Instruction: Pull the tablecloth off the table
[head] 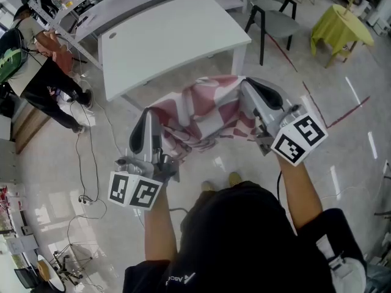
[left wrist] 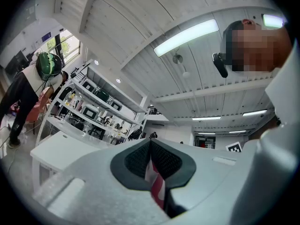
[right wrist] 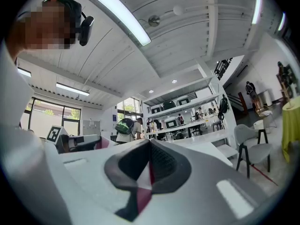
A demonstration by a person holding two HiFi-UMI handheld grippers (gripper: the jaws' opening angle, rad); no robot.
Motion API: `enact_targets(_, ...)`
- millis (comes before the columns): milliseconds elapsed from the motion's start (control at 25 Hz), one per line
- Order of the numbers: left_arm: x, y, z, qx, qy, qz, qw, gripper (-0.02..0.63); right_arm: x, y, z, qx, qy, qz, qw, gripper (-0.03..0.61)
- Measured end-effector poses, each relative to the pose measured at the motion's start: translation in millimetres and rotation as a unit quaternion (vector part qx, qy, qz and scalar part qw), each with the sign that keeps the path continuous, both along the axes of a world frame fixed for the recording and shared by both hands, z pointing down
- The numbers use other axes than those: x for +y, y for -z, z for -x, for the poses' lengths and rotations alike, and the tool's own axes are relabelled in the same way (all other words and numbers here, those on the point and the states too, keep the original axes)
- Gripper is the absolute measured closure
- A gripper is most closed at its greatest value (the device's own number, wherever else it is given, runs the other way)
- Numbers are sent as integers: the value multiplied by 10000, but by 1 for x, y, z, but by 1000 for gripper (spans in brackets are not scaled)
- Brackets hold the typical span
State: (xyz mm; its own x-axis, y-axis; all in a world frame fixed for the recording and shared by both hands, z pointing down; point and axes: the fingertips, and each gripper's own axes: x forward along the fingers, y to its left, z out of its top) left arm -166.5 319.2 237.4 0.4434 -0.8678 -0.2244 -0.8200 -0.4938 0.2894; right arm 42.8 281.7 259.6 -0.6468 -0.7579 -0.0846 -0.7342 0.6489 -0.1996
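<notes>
The red-and-white checked tablecloth (head: 201, 118) hangs bunched up between my two grippers, above the floor and clear of the white table (head: 171, 35), whose top is bare. My left gripper (head: 149, 116) is shut on the cloth's left end, and a pinched strip of cloth (left wrist: 157, 191) shows between its dark pads (left wrist: 136, 161) in the left gripper view. My right gripper (head: 247, 90) is shut on the right end, with a fold of cloth (right wrist: 140, 196) caught between its pads (right wrist: 166, 165). Both gripper cameras point up toward the ceiling.
A grey chair (head: 275, 14) stands right of the table, and a small table with a yellow cover (head: 339, 26) is farther right. A person (head: 36, 72) bends over at the far left near shelves. Cables (head: 85, 163) trail across the glossy floor on the left.
</notes>
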Motion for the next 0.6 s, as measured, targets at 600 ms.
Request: enact_targets(600, -19, 4, -1, 20, -27, 23, 10000, 604, -18, -4, 1, 154, -9, 36, 9999, 574)
